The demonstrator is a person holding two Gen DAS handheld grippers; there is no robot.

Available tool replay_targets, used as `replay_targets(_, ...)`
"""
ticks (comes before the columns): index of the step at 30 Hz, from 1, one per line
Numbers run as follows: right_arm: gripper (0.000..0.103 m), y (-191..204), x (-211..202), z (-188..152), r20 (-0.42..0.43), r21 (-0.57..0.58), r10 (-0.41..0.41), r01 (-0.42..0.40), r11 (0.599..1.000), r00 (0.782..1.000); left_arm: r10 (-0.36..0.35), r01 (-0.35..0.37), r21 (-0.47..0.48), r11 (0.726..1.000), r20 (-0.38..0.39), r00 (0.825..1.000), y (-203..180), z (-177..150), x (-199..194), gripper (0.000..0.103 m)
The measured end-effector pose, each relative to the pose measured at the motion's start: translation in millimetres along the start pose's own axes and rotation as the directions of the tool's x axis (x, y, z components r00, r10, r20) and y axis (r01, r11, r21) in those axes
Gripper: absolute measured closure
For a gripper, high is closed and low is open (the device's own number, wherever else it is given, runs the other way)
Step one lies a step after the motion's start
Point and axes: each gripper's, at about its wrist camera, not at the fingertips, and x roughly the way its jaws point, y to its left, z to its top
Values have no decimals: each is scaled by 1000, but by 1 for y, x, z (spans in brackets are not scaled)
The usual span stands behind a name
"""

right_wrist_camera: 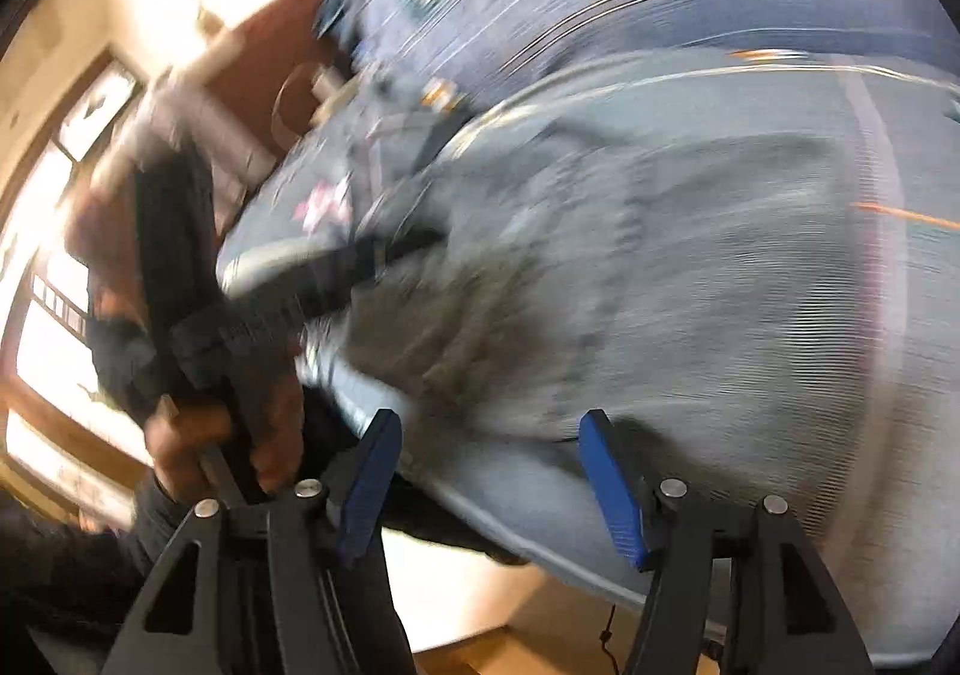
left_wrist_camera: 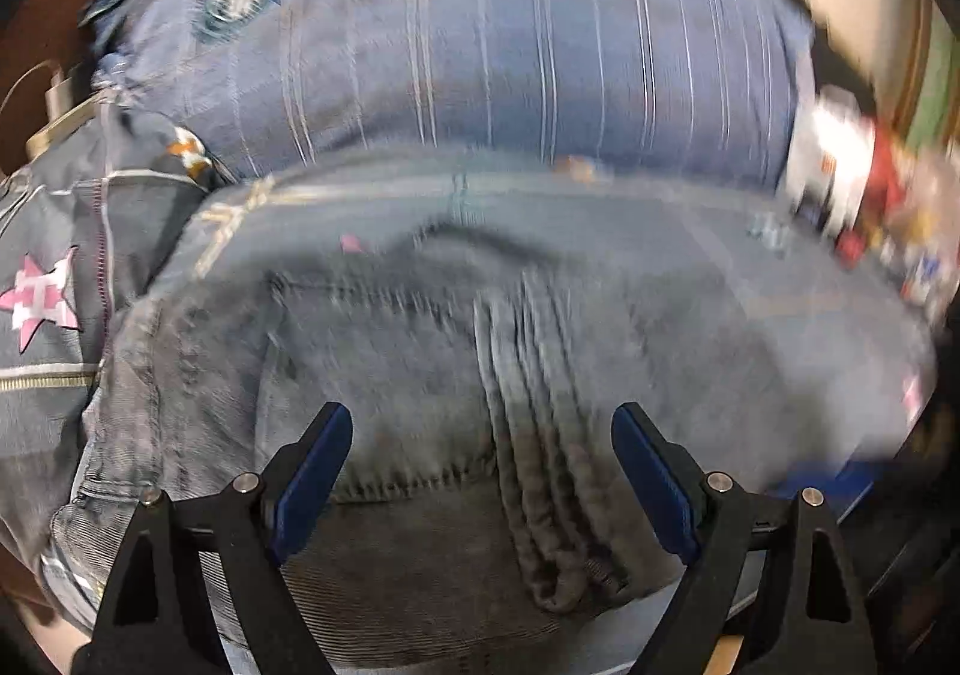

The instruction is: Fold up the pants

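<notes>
Grey-blue denim pants (left_wrist_camera: 480,327) lie bunched on a bed, with a stitched seam and a ridge of folds running down the middle. My left gripper (left_wrist_camera: 480,423) is open just above the denim, its blue pads on either side of the folds and holding nothing. The pants also fill the right wrist view (right_wrist_camera: 660,285), heavily blurred. My right gripper (right_wrist_camera: 486,429) is open near the pants' lower edge and empty. The left gripper's handle (right_wrist_camera: 198,315), held in a hand, shows at the left of the right wrist view.
A blue striped pillow (left_wrist_camera: 480,33) lies behind the pants. A dark garment with a pink star (left_wrist_camera: 42,303) lies at the left. Blurred packages (left_wrist_camera: 858,177) sit at the right. A brown headboard (right_wrist_camera: 264,57) and bright windows (right_wrist_camera: 36,327) stand beyond the bed.
</notes>
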Motion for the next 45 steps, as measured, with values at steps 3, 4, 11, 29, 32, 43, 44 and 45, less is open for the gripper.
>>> replay_targets(3,38,-39,-25,20,87,138,-25,13,990,996,90,-79,99,992,-107,990,-14,-16,31,13)
replay_targets(4,38,-49,-29,29,111,176,-17,-3,984,994,93,-84,104,991,-88,992,-13,-19,30,13)
replay_targets(11,38,-108,17,108,93,298,-27,-2,955,995,79,-71,99,993,-81,994,-7,-22,31,11)
replay_targets(29,40,-103,2,32,73,408,29,-56,911,997,53,-50,66,997,-50,997,-4,-19,25,9)
replay_targets(32,38,-68,-11,37,107,278,12,-41,960,994,9,-8,-42,999,13,1000,12,-18,-4,9)
replay_targets(43,32,-39,5,37,41,156,-121,113,981,992,-24,159,-717,679,194,981,169,-105,-83,9)
replay_targets(44,32,-30,4,39,44,126,-120,114,986,992,-45,178,-749,639,195,980,179,-113,-80,9)
replay_targets(45,32,-19,5,43,50,104,-111,105,989,993,-71,196,-772,605,193,979,186,-118,-75,9)
